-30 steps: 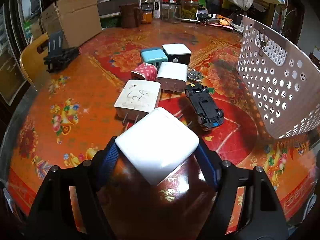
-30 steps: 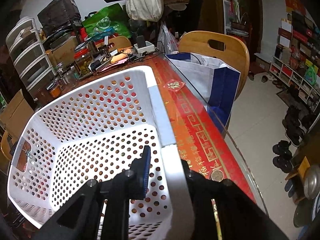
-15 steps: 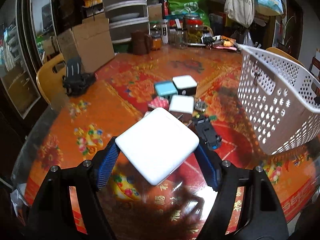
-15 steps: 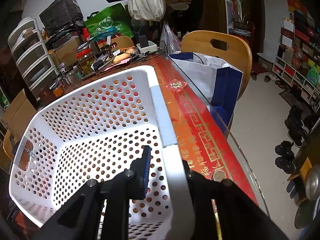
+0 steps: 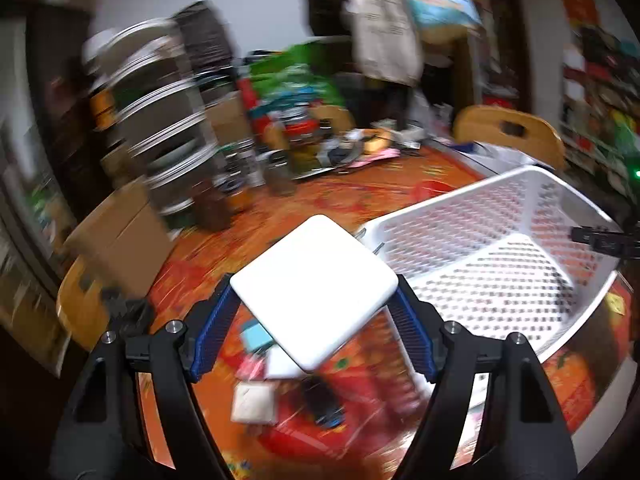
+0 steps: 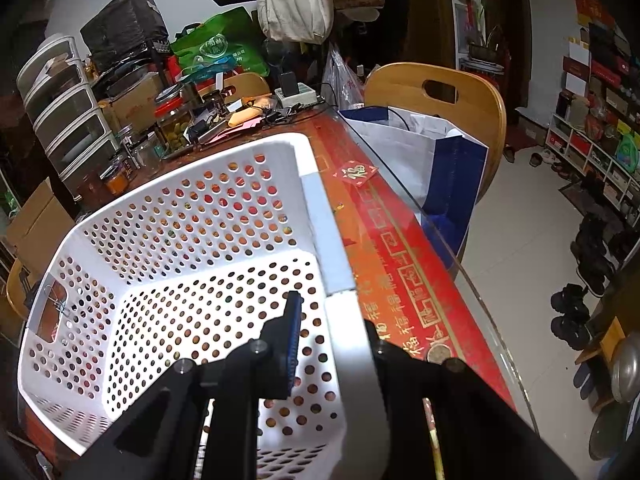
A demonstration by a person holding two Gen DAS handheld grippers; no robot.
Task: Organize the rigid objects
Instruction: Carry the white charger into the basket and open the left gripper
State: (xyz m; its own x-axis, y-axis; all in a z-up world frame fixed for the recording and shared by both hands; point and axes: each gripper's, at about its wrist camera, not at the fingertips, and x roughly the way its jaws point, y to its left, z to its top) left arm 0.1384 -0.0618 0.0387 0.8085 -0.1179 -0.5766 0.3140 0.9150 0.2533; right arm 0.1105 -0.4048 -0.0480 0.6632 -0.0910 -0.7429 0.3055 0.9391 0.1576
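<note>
My left gripper (image 5: 314, 330) is shut on a white square charger (image 5: 314, 290) and holds it high above the table, beside the near left corner of the white perforated basket (image 5: 520, 264). Several other chargers and a black toy car (image 5: 322, 400) lie blurred on the table below. My right gripper (image 6: 332, 344) is shut on the basket's right rim (image 6: 340, 320), one finger inside and one outside. The basket's inside (image 6: 180, 280) holds nothing.
The table has a red patterned cover (image 6: 400, 264) under glass. Jars, boxes and clutter (image 6: 180, 120) crowd its far side. A cardboard box (image 5: 120, 236) sits at the left. A wooden chair with a blue and white bag (image 6: 432, 148) stands at the right.
My left gripper has risen and swung right with the white charger, from low over the chargers to beside the basket. The right gripper still holds the basket rim.
</note>
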